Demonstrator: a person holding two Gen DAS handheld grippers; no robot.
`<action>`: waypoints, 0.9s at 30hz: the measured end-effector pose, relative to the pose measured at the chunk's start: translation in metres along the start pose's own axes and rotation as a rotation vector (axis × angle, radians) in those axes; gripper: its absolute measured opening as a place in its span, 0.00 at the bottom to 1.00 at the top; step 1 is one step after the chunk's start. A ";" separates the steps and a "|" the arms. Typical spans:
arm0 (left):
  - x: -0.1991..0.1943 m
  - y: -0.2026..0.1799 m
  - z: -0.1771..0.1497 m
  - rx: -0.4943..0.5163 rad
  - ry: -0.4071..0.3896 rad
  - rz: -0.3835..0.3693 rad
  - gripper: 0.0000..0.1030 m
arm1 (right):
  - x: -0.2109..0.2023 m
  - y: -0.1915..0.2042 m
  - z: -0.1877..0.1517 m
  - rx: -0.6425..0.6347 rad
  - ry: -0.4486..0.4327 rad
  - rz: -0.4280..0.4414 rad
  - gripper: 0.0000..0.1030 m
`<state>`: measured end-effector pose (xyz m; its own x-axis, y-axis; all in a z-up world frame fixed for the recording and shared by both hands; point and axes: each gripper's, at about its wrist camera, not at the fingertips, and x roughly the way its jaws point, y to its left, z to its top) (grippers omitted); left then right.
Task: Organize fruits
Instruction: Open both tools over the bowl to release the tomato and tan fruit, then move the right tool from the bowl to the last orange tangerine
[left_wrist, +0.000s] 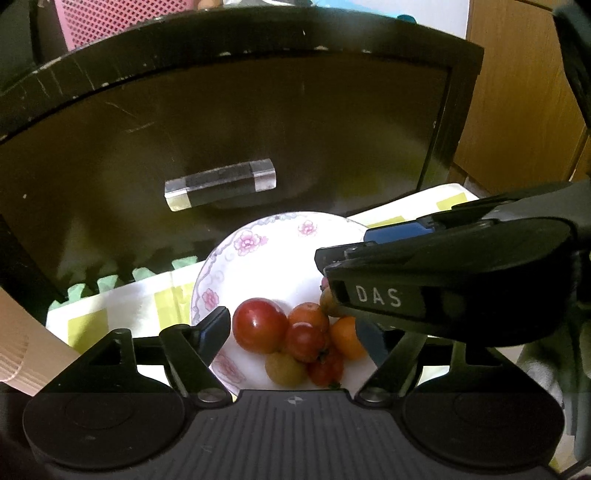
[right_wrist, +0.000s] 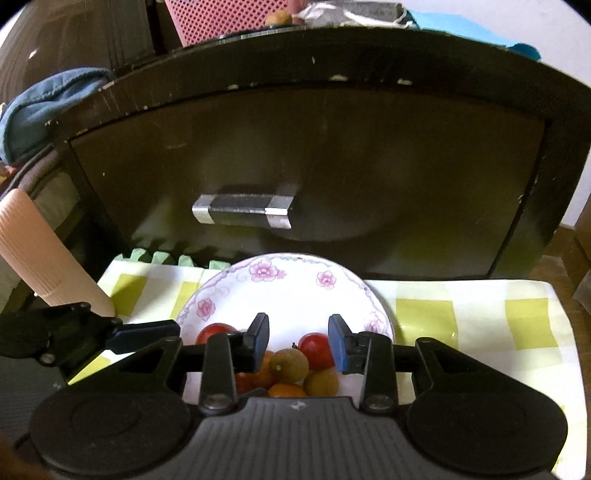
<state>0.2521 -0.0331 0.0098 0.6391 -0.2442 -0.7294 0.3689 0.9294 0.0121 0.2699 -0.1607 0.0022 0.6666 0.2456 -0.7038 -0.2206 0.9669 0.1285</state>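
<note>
Both grippers hover over the floral plate, which sits on a yellow-checked cloth pushed against the front of a dark cabinet with a taped handle. The fruits are piled at the near edge of the plate: a big red tomato, smaller red ones, an orange citrus, and brownish longan-like fruit. The right gripper is released, its jaws wide apart straddling the brown fruit and the red one beside it. The left gripper also looks released, jaws spread either side of the pile, nothing held. Likely step: the right picks one fruit. Best to centre on a single piece, the top brown one looks easiest, come straight down, and close gently, since round fruit may roll and the neighbours touch. Keep the left clear; in the left wrist view the right tool sits just beside its right finger.
</note>
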 end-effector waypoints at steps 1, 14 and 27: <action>-0.001 0.000 0.000 -0.003 -0.002 0.002 0.79 | -0.002 0.000 0.000 0.000 -0.001 -0.001 0.33; -0.008 0.006 -0.003 -0.023 0.012 0.010 0.81 | -0.014 -0.006 -0.001 0.023 -0.012 -0.018 0.35; -0.039 0.003 -0.029 -0.006 0.058 0.018 0.81 | -0.058 -0.012 -0.048 0.010 0.027 -0.020 0.35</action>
<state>0.2085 -0.0132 0.0179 0.6051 -0.2108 -0.7677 0.3533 0.9353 0.0217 0.1995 -0.1905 0.0080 0.6516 0.2240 -0.7247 -0.1996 0.9724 0.1210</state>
